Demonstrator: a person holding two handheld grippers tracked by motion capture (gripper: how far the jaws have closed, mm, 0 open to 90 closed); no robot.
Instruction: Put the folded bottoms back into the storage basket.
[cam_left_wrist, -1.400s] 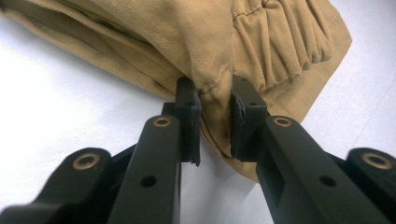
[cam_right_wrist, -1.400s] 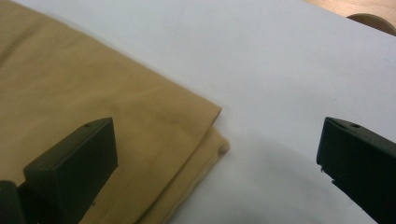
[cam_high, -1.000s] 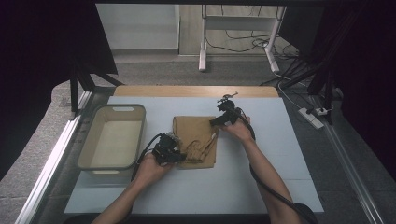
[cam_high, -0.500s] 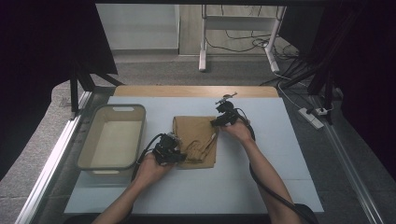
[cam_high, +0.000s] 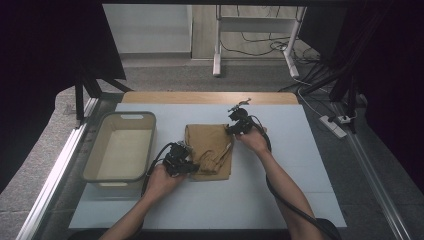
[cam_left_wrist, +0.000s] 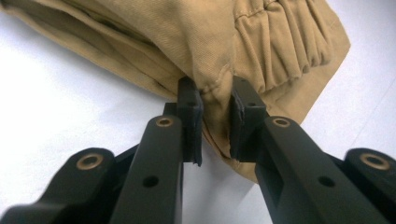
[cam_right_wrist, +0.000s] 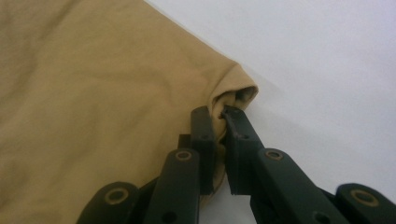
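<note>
A folded tan garment (cam_high: 210, 148) lies in the middle of the white table, its elastic waistband (cam_left_wrist: 280, 51) toward the near side. My left gripper (cam_high: 178, 161) is at the garment's near left edge; the left gripper view shows it (cam_left_wrist: 215, 119) shut on a fold of the tan cloth (cam_left_wrist: 212, 74). My right gripper (cam_high: 239, 121) is at the garment's far right corner. In the right gripper view it (cam_right_wrist: 218, 135) is shut on the rolled corner of the cloth (cam_right_wrist: 233, 95), with the rest of the fabric (cam_right_wrist: 93, 102) spreading out to the left.
A grey plastic tub (cam_high: 121, 146) with nothing in it stands at the left of the table, close to my left hand. A wooden strip (cam_high: 210, 97) runs along the table's far edge. Cables and a power strip (cam_high: 336, 126) lie on the floor at the right.
</note>
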